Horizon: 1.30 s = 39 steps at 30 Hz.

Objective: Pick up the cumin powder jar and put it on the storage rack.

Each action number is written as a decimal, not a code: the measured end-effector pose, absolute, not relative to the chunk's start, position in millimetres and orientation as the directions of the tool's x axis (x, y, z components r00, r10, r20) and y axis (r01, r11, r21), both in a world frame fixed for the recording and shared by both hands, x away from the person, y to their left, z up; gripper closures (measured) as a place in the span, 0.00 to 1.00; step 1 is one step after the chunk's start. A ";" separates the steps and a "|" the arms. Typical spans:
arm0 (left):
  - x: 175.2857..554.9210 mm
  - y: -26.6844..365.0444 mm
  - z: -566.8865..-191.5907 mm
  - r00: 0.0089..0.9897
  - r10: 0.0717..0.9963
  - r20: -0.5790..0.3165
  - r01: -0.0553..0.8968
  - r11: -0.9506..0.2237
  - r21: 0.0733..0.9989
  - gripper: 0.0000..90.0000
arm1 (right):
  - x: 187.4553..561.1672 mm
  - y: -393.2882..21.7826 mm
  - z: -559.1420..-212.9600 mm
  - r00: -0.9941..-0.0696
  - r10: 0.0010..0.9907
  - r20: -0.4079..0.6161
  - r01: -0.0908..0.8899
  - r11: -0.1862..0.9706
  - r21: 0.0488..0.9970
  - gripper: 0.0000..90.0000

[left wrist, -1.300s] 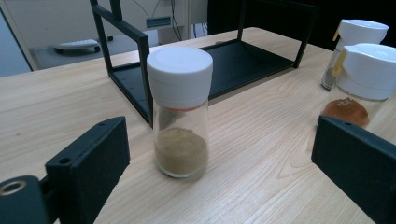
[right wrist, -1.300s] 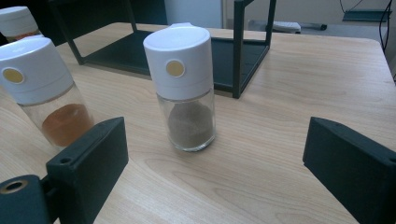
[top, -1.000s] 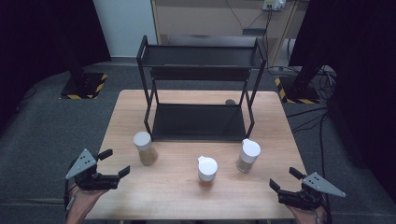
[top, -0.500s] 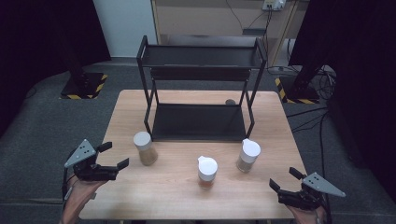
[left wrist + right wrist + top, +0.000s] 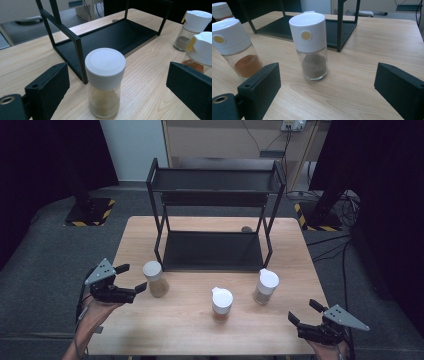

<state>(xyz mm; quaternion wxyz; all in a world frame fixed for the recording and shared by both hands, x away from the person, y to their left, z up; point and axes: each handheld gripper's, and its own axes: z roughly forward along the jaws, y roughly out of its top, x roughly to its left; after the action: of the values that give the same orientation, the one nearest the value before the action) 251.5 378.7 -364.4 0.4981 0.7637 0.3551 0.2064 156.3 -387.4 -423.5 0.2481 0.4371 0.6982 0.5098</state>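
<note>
Desk [image 5: 190, 330]: a light wooden desk that carries everything.
Rack [image 5: 215, 195]: a big black metal rack with two shelves. It stands at the far middle of the desk.
Left gripper [image 5: 131, 280]: at the near left edge of the desk, with its jaws spread wide. It points at the pale jar and holds nothing.
Right gripper [image 5: 305, 312]: at the near right corner of the desk, with its jaws spread wide. It holds nothing.
Pale jar [image 5: 155, 279]: a glass jar with a flat white lid and light tan powder. It stands upright just in front of the rack's near left leg. It is just beside the left gripper's tips, not touching them. In the left gripper view the pale jar [image 5: 105, 82] sits in the middle, between the two jaws and a bit ahead of them.
Grey jar [image 5: 265, 286]: a white-capped jar with grey powder, upright near the rack's right leg. It is well apart from the right gripper. In the right gripper view the grey jar [image 5: 312, 47] stands ahead of the open jaws.
Orange jar [image 5: 221, 304]: a white-capped jar with orange powder. It stands between the two other jars, nearer the person.
</note>
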 end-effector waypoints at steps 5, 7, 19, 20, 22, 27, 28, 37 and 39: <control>264.4 370.7 -368.9 0.659 0.751 -0.034 0.354 -0.270 0.896 0.04 | 156.4 -387.6 -423.7 -0.495 0.863 0.100 0.358 0.098 0.928 0.08; 268.4 367.4 -370.3 0.660 0.751 -0.030 0.355 -0.276 0.893 0.04 | 156.7 -387.6 -423.7 -0.496 0.862 0.100 0.359 0.099 0.928 0.08; 297.8 355.9 -384.8 0.662 0.748 -0.054 0.390 -0.282 0.877 0.07 | 157.1 -388.0 -423.8 -0.495 0.863 0.104 0.363 0.097 0.927 0.08; 299.9 355.1 -386.2 0.663 0.747 -0.055 0.392 -0.283 0.875 0.07 | 157.1 -388.0 -423.9 -0.495 0.862 0.105 0.363 0.096 0.927 0.08; 301.6 354.0 -387.6 0.664 0.746 -0.056 0.394 -0.285 0.874 0.07 | 157.2 -388.0 -423.9 -0.495 0.862 0.105 0.363 0.096 0.927 0.08; 307.1 353.0 -397.1 0.675 0.737 -0.045 0.374 -0.288 0.882 0.16 | 157.5 -388.2 -424.0 -0.495 0.862 0.106 0.365 0.095 0.926 0.08; 307.4 353.6 -398.5 0.681 0.731 -0.040 0.364 -0.291 0.885 0.21 | 157.5 -388.2 -424.1 -0.495 0.862 0.106 0.364 0.096 0.926 0.08; 301.8 351.4 -404.4 0.691 0.723 0.008 0.311 -0.307 0.900 0.36 | 157.8 -388.0 -424.0 -0.495 0.862 0.107 0.367 0.096 0.925 0.08; 301.7 351.6 -404.5 0.690 0.723 0.006 0.312 -0.304 0.900 0.36 | 158.1 -388.2 -424.0 -0.497 0.861 0.109 0.368 0.096 0.925 0.08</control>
<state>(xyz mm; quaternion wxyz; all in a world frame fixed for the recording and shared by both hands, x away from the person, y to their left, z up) 301.7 351.6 -404.5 0.4875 0.7794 0.3320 0.2112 158.1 -388.2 -424.0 0.2421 0.4394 0.6995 0.5090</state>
